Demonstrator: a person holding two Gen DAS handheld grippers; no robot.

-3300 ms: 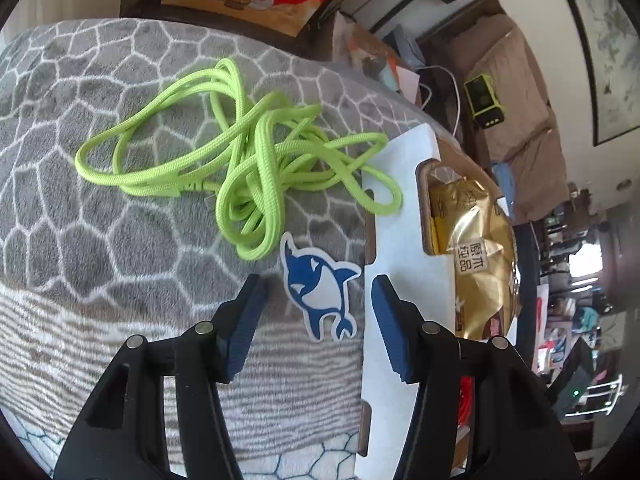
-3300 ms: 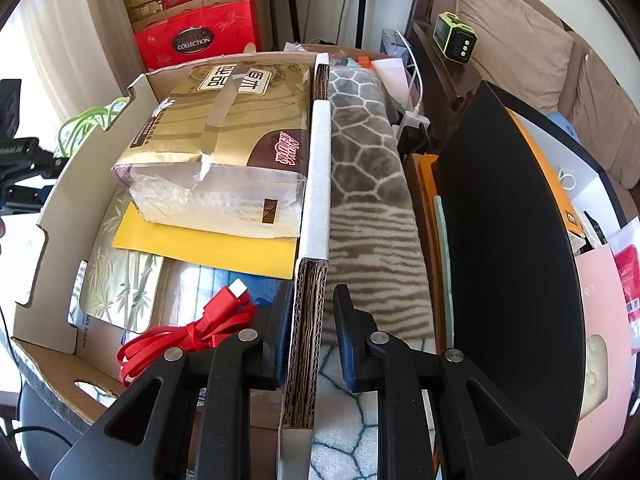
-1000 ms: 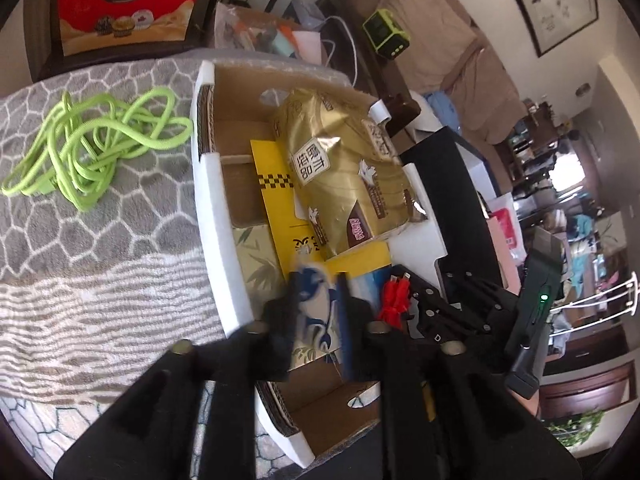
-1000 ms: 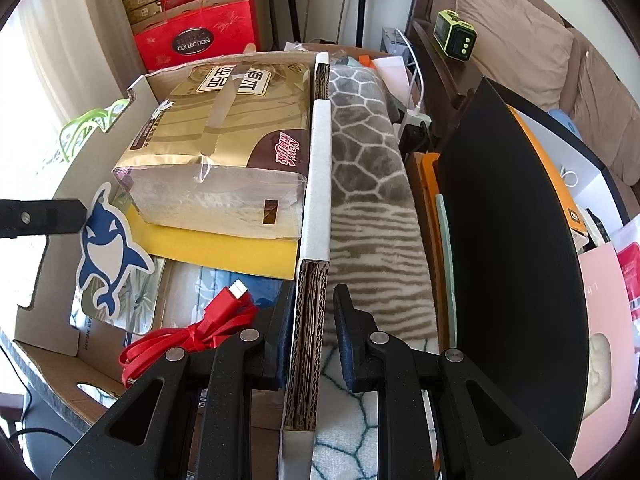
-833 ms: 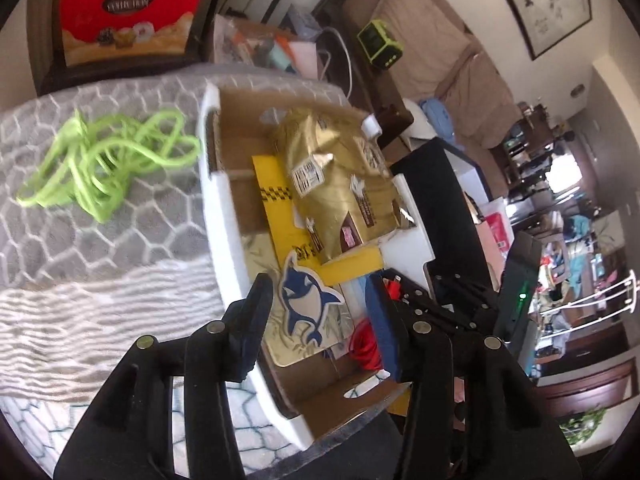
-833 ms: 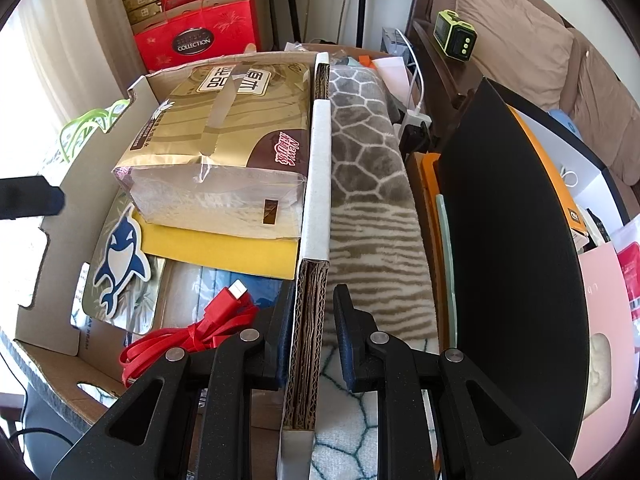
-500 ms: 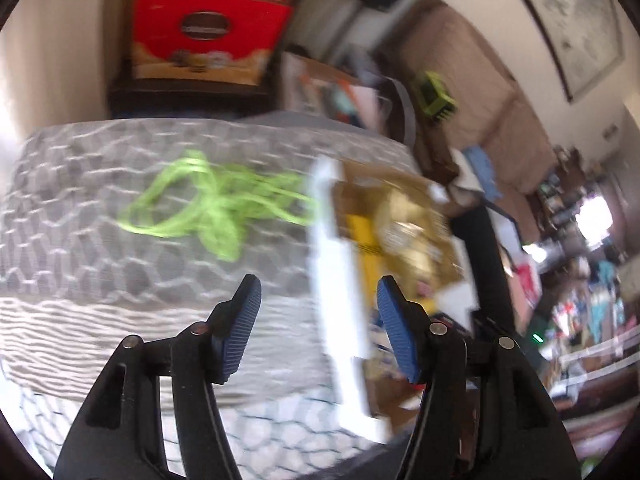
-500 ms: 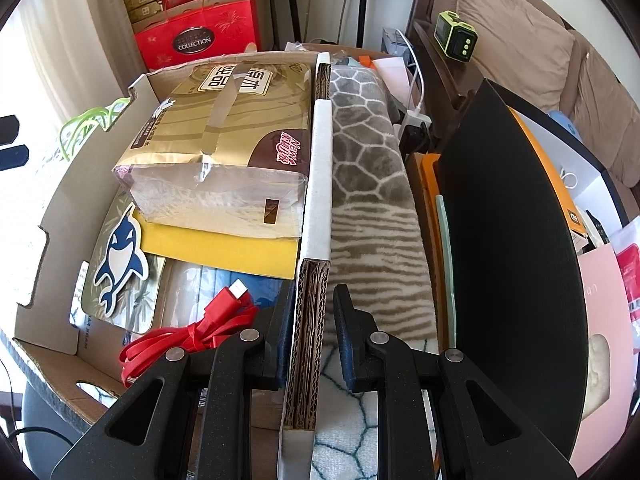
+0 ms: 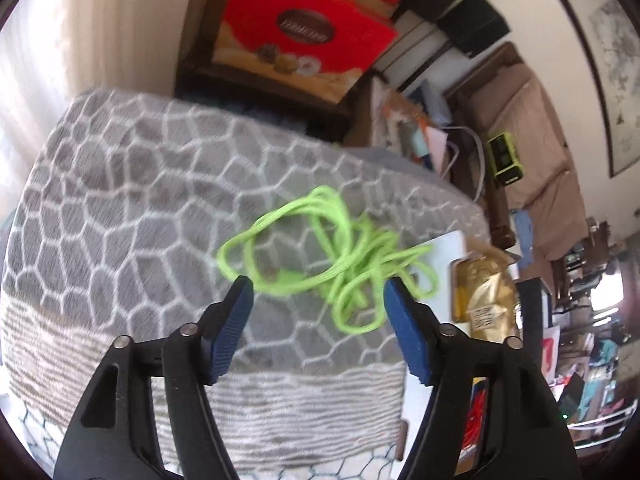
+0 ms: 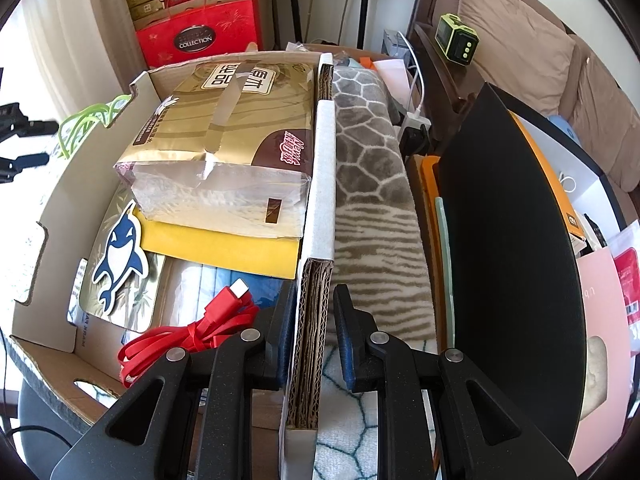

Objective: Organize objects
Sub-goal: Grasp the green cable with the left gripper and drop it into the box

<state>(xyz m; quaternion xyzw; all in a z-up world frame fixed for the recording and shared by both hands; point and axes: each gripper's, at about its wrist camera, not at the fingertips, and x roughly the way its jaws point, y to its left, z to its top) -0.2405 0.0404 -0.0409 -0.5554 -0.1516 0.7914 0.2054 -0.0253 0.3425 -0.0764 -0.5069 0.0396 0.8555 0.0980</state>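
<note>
Now the flat blue-and-white shark-shaped card point(image 10: 120, 254) that I was carrying lies inside the open cardboard box point(image 10: 44, 216), beside the gold foil tissue pack point(image 10: 224, 136), so that piece is put away. With my left tongs point(image 9: 316, 294) empty and their jaws opening wide, I have swung back out over the grey honeycomb-patterned blanket point(image 9: 132, 208), where the tangled lime-green braided cord point(image 9: 332, 256) still waits outside the box, likely my next pick. Meanwhile my right tongs point(image 10: 310, 320) stay clamped on the box's corrugated side wall point(image 10: 320, 184), steadying it.

Lime-green cord point(image 9: 340, 264) on grey honeycomb-patterned blanket point(image 9: 132, 216)
</note>
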